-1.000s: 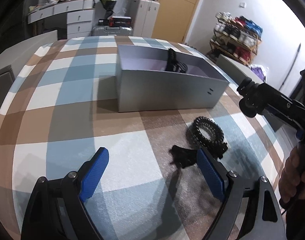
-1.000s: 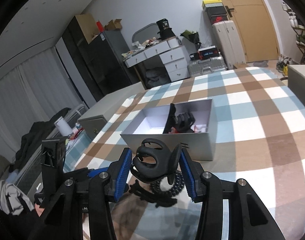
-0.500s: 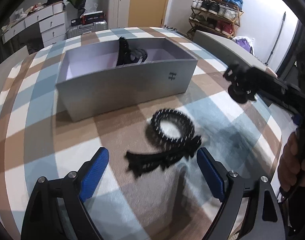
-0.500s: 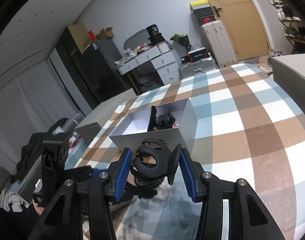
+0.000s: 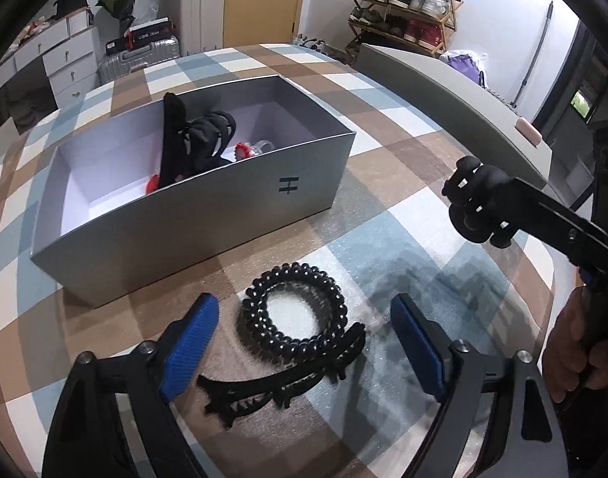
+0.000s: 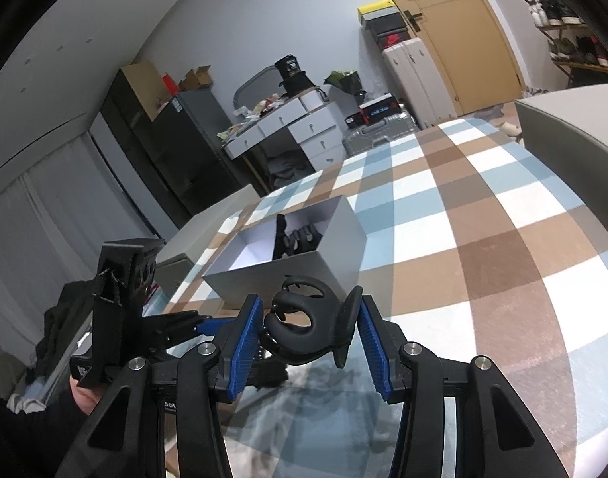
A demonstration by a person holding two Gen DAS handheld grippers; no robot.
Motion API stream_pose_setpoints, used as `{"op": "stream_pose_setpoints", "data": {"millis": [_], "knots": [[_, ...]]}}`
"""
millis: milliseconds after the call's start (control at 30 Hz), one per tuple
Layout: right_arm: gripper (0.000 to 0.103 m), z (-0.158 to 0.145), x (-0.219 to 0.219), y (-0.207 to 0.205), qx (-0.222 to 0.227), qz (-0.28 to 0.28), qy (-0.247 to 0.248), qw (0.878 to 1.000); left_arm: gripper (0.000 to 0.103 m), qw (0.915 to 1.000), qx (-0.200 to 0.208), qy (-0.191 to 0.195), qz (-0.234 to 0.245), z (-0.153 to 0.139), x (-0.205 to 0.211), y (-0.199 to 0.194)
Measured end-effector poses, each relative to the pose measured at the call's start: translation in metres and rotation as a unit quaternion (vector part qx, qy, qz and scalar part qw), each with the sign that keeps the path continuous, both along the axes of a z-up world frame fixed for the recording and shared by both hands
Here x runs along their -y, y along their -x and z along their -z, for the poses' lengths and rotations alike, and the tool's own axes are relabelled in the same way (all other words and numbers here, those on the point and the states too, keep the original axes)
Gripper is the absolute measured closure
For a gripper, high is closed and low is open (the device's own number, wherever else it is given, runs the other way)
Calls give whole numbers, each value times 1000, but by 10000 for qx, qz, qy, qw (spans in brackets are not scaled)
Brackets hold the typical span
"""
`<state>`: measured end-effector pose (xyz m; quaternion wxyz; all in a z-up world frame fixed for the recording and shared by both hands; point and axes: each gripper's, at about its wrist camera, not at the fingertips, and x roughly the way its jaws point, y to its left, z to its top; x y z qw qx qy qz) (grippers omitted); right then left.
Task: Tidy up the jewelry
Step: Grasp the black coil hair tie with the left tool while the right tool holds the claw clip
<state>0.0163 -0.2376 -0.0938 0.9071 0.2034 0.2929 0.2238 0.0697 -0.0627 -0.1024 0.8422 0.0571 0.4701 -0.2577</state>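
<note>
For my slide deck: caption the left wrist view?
Closing left gripper straddles coil hair tie and flat clip beside grey box.

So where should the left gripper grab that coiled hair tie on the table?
Probably across the ring of the coiled hair tie, coming down from above. It lies flat on the tablecloth between the closing, still-empty fingers of the left gripper. Take the far arc, since the near arc touches the flat hair clip.
</note>
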Motion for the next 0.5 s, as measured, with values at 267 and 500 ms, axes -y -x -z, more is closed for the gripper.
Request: {"op": "stream_pose_setpoints", "data": {"millis": [267, 500], "knots": [[55, 2, 4, 0, -54, 32, -61, 10000, 56, 9999, -123, -71, 55, 3, 2, 2], [55, 3, 5, 1, -80, 52, -58, 9999, 64, 9999, -35, -122, 90, 0, 1, 6]]}}
